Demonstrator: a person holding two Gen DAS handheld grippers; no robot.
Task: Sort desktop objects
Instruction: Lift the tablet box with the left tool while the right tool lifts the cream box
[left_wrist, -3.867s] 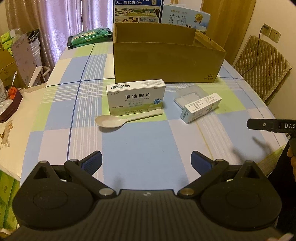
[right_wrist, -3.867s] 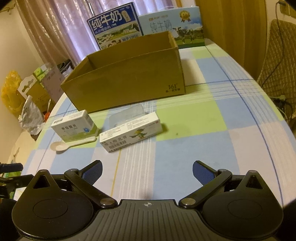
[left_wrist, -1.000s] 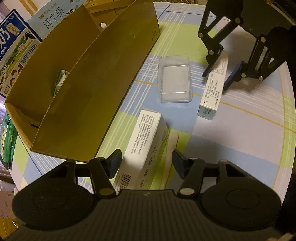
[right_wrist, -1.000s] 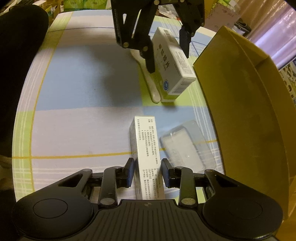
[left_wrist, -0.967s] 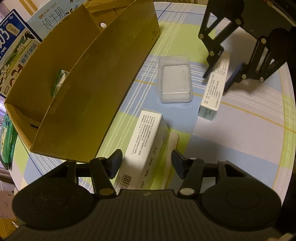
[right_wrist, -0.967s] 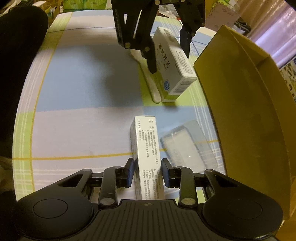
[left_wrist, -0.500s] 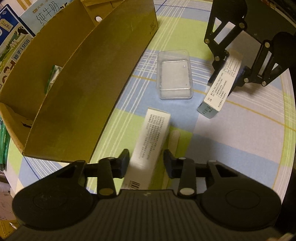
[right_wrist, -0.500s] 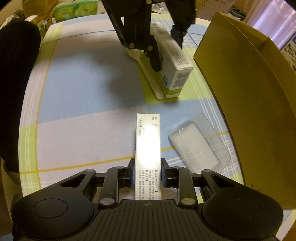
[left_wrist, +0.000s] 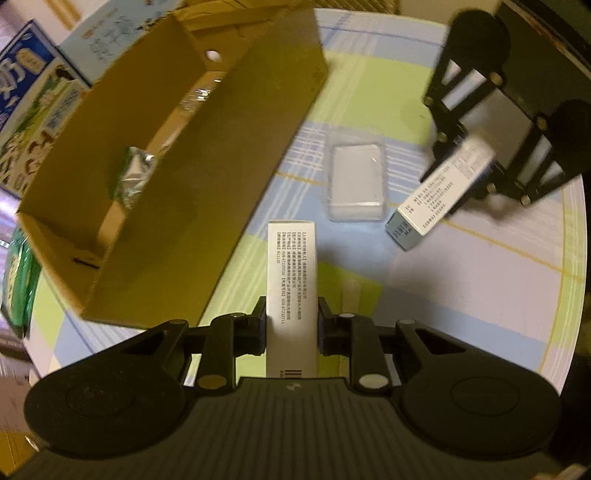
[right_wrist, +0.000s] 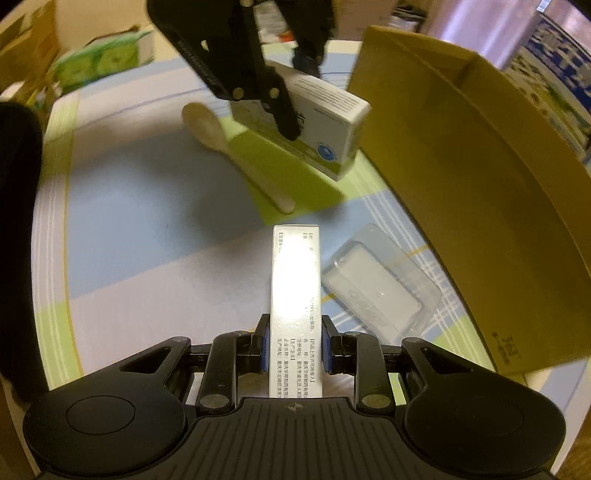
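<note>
Beige spoon (right_wrist: 236, 151) whole only from the right wrist.

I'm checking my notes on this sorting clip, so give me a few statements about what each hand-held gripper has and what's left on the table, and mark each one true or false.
1. The left hand-held gripper is shut on a white medicine box. True.
2. The right hand-held gripper is open with nothing in it. False: it is shut on a long narrow box.
3. The spoon lies on the table, held by neither gripper. True.
4. The clear plastic case sits inside the cardboard box. False: it lies on the table beside the cardboard box.
5. Both held boxes are already inside the cardboard box. False: both are outside it, over the table.
</note>
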